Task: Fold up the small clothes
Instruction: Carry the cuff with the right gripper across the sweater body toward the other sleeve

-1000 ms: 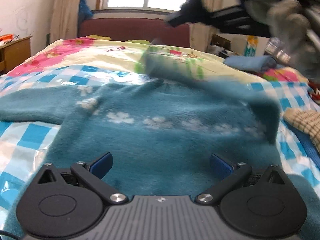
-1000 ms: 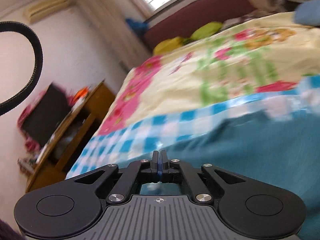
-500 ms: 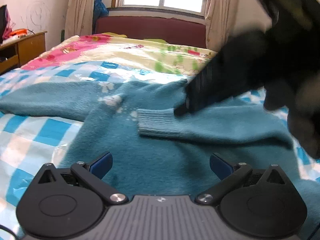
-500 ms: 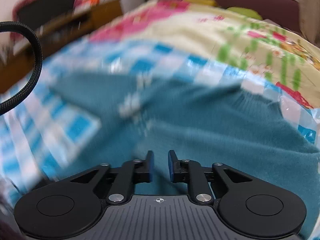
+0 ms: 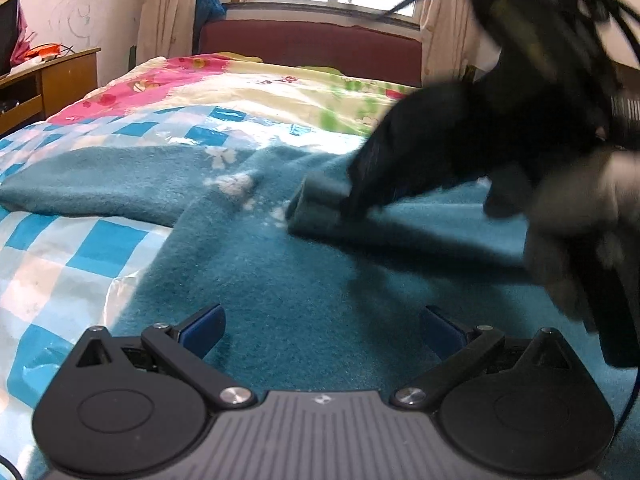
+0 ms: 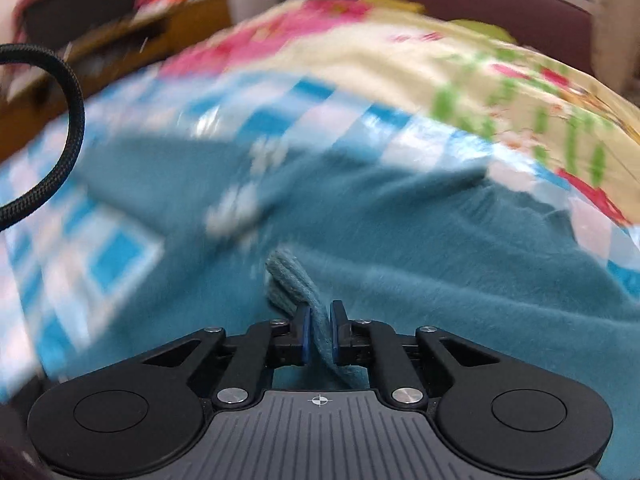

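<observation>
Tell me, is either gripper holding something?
Yes. The right gripper pinches the teal sweater by its ribbed sleeve cuff. The left gripper holds nothing.

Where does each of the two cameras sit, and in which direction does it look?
Left wrist: on the left gripper, open, low over the teal sweater, facing the headboard; the right gripper and gloved hand show.
Right wrist: on the right gripper, tilted down at its pinched sleeve cuff, jaws just closing.
Shared: sweater, cuff, checked bedcover.
</observation>
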`<state>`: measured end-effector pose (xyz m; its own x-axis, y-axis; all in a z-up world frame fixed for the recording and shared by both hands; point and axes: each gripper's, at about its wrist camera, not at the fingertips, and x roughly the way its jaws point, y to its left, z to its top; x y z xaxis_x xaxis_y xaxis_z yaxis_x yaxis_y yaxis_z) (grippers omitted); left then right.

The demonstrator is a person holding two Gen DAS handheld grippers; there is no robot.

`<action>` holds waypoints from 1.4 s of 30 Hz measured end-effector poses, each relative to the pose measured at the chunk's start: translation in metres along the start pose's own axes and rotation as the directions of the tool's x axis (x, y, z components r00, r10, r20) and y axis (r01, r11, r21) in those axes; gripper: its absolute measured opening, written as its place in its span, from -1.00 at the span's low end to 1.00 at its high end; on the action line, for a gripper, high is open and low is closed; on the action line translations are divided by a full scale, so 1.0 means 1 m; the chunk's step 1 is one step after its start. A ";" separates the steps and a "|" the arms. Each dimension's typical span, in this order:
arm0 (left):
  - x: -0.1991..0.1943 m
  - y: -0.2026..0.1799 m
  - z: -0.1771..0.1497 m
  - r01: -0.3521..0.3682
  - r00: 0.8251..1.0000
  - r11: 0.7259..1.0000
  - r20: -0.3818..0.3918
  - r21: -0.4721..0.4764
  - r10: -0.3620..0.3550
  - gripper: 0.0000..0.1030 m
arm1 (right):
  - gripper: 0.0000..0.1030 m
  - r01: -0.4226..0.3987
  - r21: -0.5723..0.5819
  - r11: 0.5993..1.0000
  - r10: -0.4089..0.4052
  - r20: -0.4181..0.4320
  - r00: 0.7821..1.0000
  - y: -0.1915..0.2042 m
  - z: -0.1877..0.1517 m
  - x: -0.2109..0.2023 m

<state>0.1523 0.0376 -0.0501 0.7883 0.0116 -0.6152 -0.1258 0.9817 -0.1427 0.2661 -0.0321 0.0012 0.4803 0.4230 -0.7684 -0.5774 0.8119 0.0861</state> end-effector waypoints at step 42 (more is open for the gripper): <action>0.008 0.006 -0.002 0.001 1.000 1.000 -0.025 -0.024 -0.001 1.00 | -0.78 0.052 0.188 0.981 -0.091 0.208 0.974 -0.015 0.035 -0.003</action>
<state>0.1570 0.0430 -0.0571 0.7733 0.0055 -0.6340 -0.1397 0.9769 -0.1619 0.2962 -0.0318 0.0244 0.6581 0.4215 -0.6239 -0.4172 0.8939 0.1639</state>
